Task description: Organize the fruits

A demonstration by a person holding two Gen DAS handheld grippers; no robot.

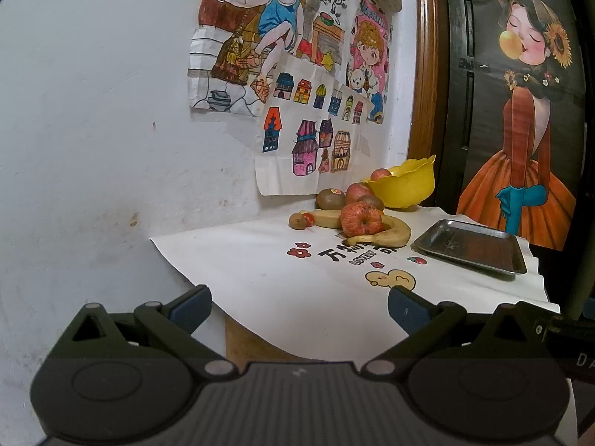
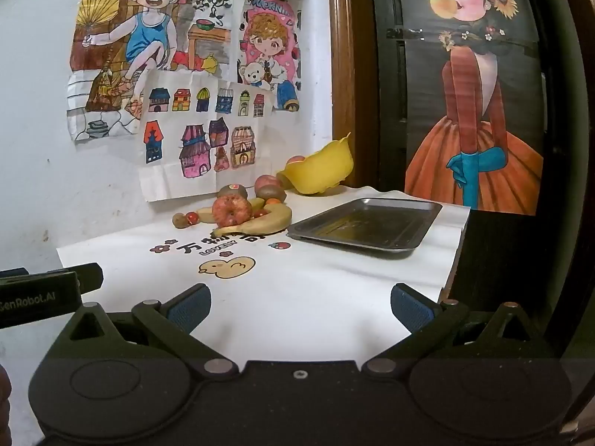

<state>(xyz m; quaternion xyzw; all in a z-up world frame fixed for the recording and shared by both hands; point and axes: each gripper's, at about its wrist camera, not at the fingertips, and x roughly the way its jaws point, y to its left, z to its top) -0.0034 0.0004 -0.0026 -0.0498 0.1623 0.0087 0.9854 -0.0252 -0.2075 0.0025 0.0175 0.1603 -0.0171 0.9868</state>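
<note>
A pile of fruit lies at the back of the white mat: a red apple (image 1: 361, 220) (image 2: 232, 211) leaning on a banana (image 1: 386, 237) (image 2: 260, 223), kiwis (image 1: 330, 198) (image 2: 232, 190), a second apple (image 1: 357, 192) and small red tomatoes (image 2: 192, 217). Behind them a yellow bowl (image 1: 403, 182) (image 2: 319, 171) leans tilted with another apple (image 1: 380, 174) at its rim. An empty steel tray (image 1: 472, 246) (image 2: 366, 223) sits to the right. My left gripper (image 1: 299, 310) and right gripper (image 2: 299, 308) both hover open near the mat's front edge, holding nothing.
Children's drawings (image 1: 297, 74) hang on the white wall behind the fruit. A wooden frame (image 1: 424, 74) and a dark panel with a painted girl (image 2: 472, 111) stand at the right. The left gripper's body (image 2: 41, 293) shows at the right view's left edge.
</note>
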